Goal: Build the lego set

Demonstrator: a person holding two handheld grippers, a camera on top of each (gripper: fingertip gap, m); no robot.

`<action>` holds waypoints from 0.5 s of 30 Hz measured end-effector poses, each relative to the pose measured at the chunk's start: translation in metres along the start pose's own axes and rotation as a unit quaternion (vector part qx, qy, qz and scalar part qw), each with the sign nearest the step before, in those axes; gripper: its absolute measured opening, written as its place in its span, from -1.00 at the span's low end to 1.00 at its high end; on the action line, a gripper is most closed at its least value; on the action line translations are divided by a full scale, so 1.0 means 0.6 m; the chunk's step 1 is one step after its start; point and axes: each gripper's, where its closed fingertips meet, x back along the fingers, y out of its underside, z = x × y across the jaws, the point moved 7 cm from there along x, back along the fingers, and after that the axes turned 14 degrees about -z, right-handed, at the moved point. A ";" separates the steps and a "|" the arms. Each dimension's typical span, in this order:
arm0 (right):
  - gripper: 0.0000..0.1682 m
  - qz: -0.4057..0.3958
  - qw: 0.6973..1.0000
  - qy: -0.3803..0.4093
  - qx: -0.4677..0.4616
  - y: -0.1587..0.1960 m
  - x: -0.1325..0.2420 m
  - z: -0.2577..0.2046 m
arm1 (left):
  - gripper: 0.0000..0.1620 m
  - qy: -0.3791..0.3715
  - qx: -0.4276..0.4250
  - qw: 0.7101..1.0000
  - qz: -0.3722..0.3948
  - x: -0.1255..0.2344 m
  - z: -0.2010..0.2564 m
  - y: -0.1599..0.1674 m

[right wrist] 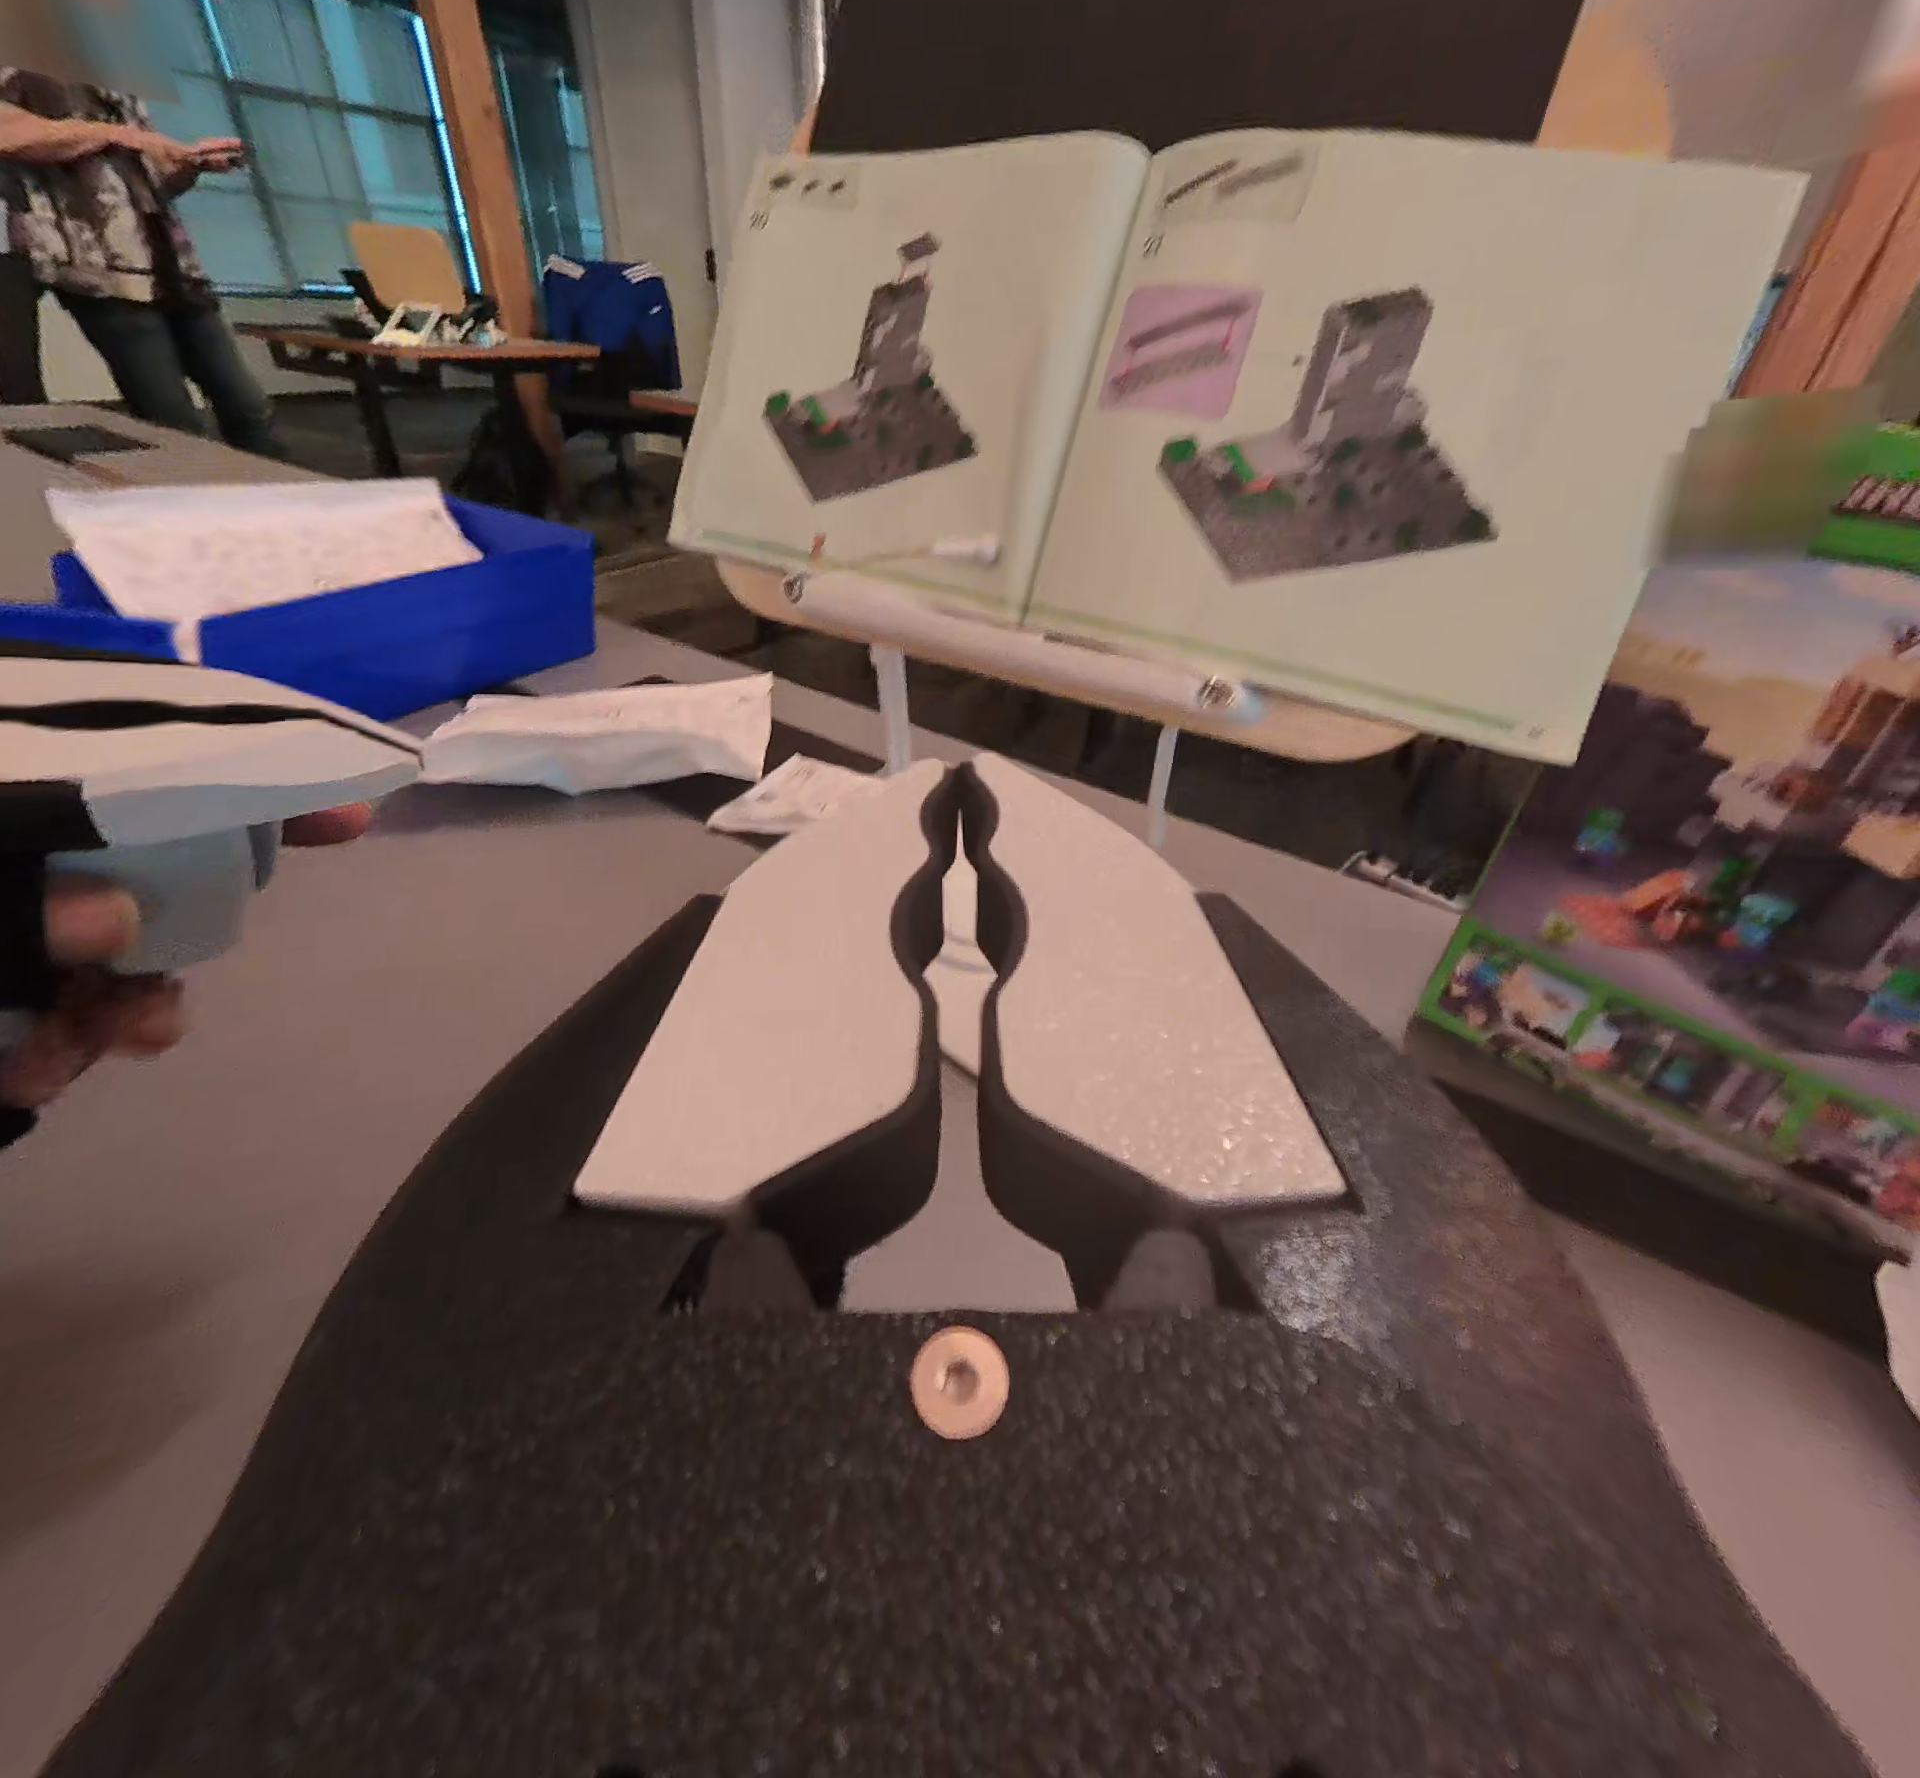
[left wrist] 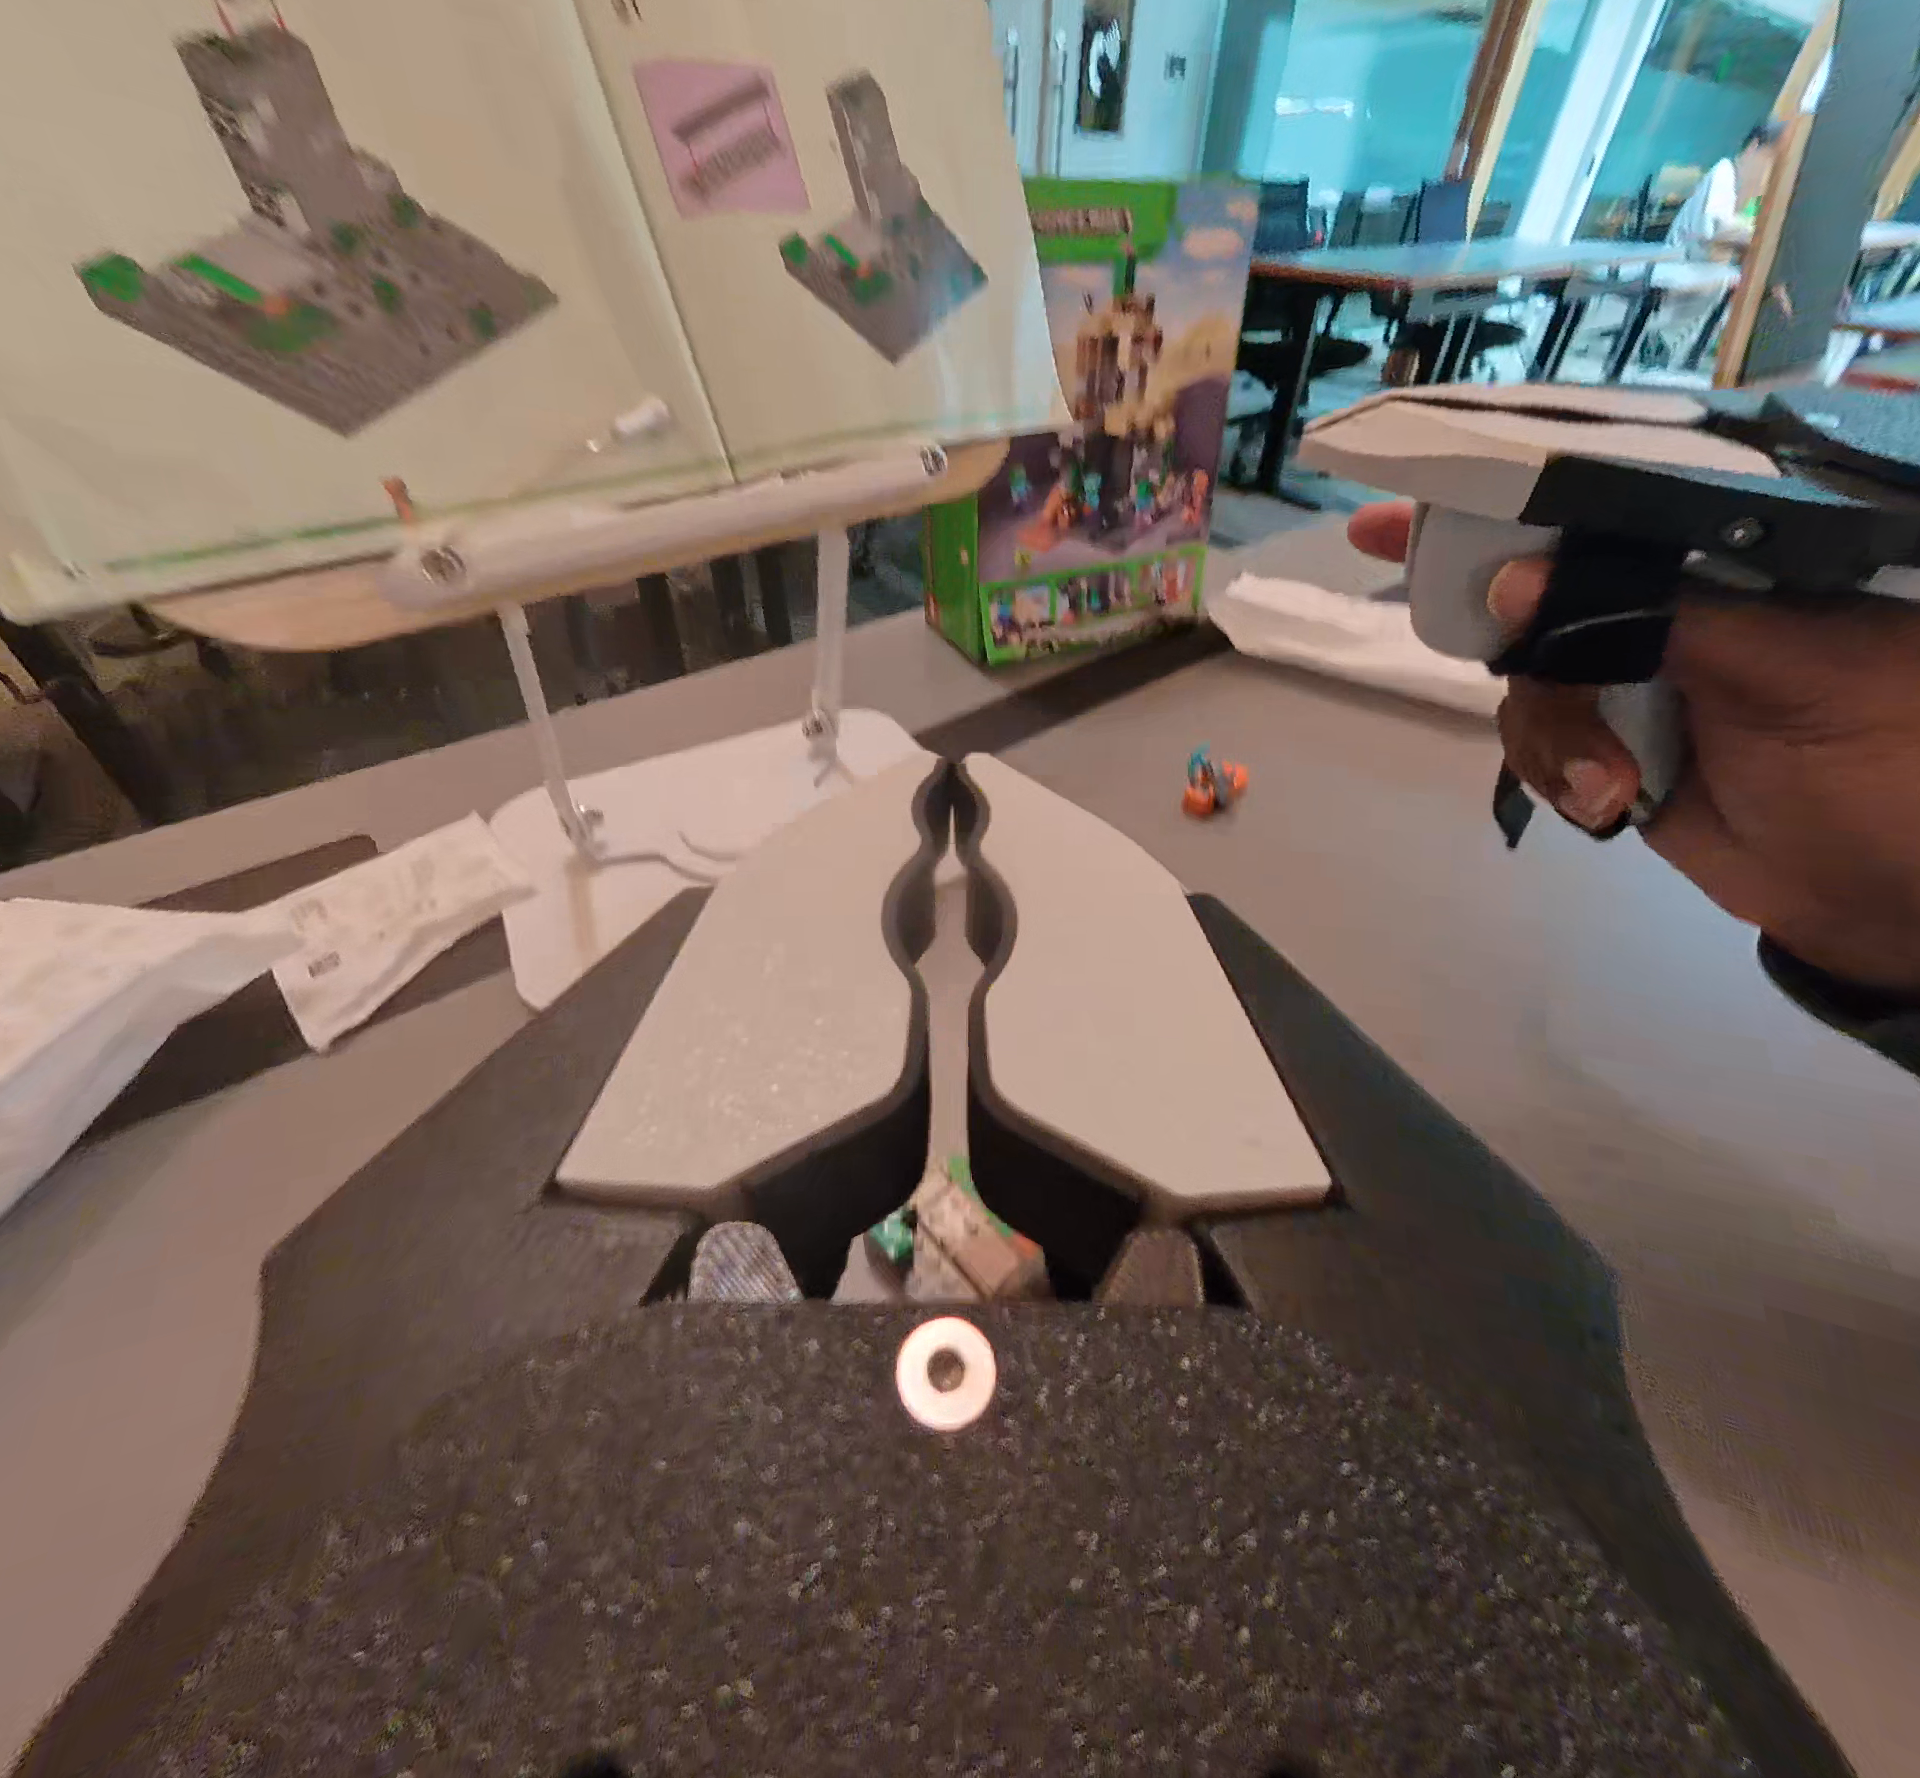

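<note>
My left gripper (left wrist: pixel 952 778) is shut and empty, held above the grey table. Through the gap at the base of its fingers a bit of a grey, green and orange lego build (left wrist: pixel 961 1245) shows below. My right gripper (right wrist: pixel 960 774) is shut and empty too; it also shows at the right of the left wrist view (left wrist: pixel 1340 450), held in a hand. The open instruction booklet (left wrist: pixel 416 201) stands on a white stand (left wrist: pixel 665 855) ahead, also in the right wrist view (right wrist: pixel 1195 398). A small orange and blue lego figure (left wrist: pixel 1212 783) lies on the table.
The green lego box (left wrist: pixel 1101 440) stands behind the figure, close on the right in the right wrist view (right wrist: pixel 1704 855). White paper bags (left wrist: pixel 208 959) lie at left. A blue bin (right wrist: pixel 343 606) holds another bag. A person (right wrist: pixel 94 232) stands far left. Some 15 cm of space lies between my two pairs of fingers.
</note>
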 end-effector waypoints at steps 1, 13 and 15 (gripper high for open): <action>-1.00 0.004 1.000 0.004 -0.003 -0.013 -0.006 0.006 | -1.00 -0.002 0.013 1.000 0.008 -0.006 -0.005 -0.012; -1.00 0.044 0.998 0.035 -0.009 -0.072 -0.039 0.069 | -1.00 -0.030 0.015 0.997 0.067 -0.025 -0.056 -0.106; -1.00 0.044 0.999 0.029 -0.013 -0.072 -0.052 0.074 | -1.00 -0.025 0.015 0.997 0.076 -0.031 -0.059 -0.119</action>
